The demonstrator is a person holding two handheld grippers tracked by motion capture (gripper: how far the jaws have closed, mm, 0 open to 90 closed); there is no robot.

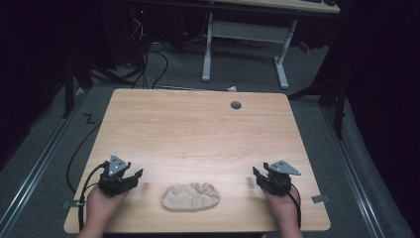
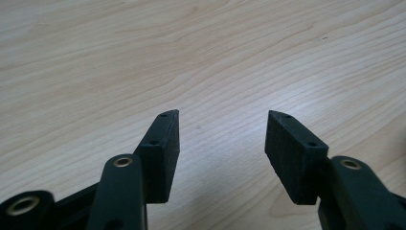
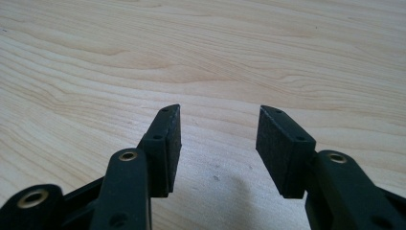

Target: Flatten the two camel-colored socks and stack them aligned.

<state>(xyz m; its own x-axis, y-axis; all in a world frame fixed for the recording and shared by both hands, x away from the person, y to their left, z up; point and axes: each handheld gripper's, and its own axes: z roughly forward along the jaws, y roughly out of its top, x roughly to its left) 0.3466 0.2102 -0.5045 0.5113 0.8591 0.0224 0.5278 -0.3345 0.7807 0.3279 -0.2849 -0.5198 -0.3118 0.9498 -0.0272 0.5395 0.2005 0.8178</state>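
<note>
No brand, label or readable writing shows on anything here. Your left gripper (image 1: 132,174) rests low over the near left part of the pale wood-grain rectangular table (image 1: 198,129), and in the left gripper view (image 2: 222,139) its 2 black jaws stand wide apart with bare wood between them. Your right gripper (image 1: 258,174) sits over the near right part of the table; in the right gripper view (image 3: 219,139) its 2 jaws are also spread wide, holding nothing, with wood grain and a faint shadow between them. Each gripper carries a grey 3-cornered plate on top and trails a black cable

The crumpled beige cloth sock (image 1: 190,196) lies flat near the table's front edge, between your 2 grippers and apart from both. Neither gripper touches it, and nothing lies between either gripper and the sock

A small round grey grommet (image 1: 236,105) sits in the far part of the tabletop. Beyond the table, a white-legged desk frame (image 1: 245,44) stands on the grey carpet, with dark cables (image 1: 148,64) on the floor to its left. Metal rails run along the floor at both sides of the table
</note>
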